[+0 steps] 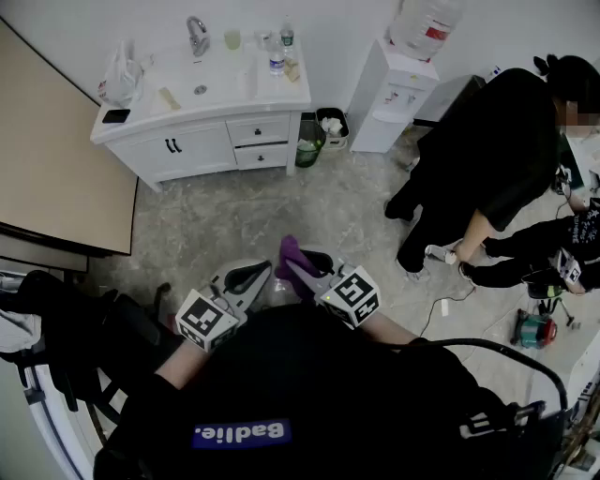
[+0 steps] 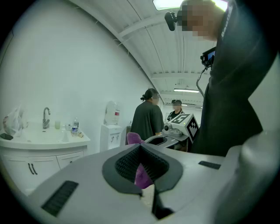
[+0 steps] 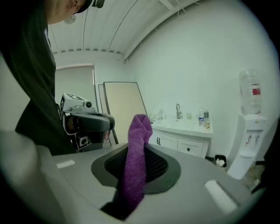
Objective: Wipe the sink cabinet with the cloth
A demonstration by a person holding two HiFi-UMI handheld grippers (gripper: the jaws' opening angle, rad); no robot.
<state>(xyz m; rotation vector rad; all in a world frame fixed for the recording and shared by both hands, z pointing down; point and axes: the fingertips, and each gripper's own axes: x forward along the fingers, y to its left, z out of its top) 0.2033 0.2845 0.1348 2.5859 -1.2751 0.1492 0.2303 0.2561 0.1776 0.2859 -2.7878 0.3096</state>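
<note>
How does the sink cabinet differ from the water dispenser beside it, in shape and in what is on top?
The sink cabinet is wide and low; the water dispenser is narrow and upright. The sink cabinet carries a faucet and small bottles; the water dispenser carries one large bottle. Both are white and stand against the wall.
</note>
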